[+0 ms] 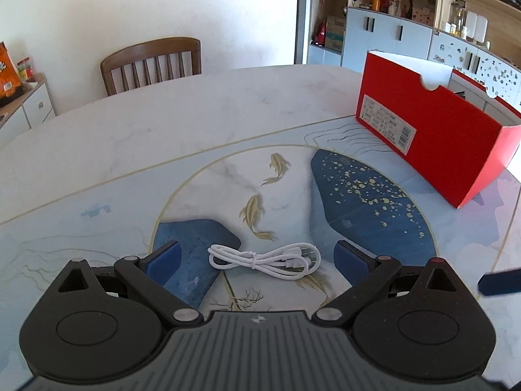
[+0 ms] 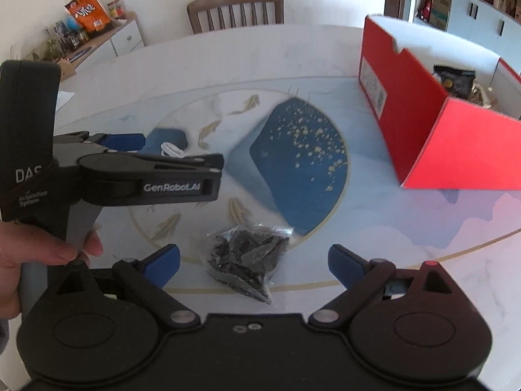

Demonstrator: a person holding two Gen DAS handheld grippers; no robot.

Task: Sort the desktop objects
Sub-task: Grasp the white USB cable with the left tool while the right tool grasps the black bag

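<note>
Looking down my left gripper (image 1: 257, 260), both blue pads are spread wide with nothing pinched. A coiled white USB cable (image 1: 264, 260) lies on the mat right between the fingers, not touched by either pad as far as I can see. On my right gripper (image 2: 254, 262) the jaws are also standing wide and empty (same story, basically), and a small clear bag of dark bits (image 2: 247, 260) sits on the mat between the pads, apart from both.

Further out, everything rests on a koi-and-blue-rock patterned table mat (image 1: 358, 202) covering a white marble-look table (image 1: 162, 110). A red open-top cardboard box (image 2: 456, 137) stands at the far right of the mat, with some dark and crinkly packets already inside. From the right wrist view I can see a hand (image 2: 19, 260) holding the left gripper's handle. A brown wooden chair (image 1: 151, 63) sits at the far edge of the table.
</note>
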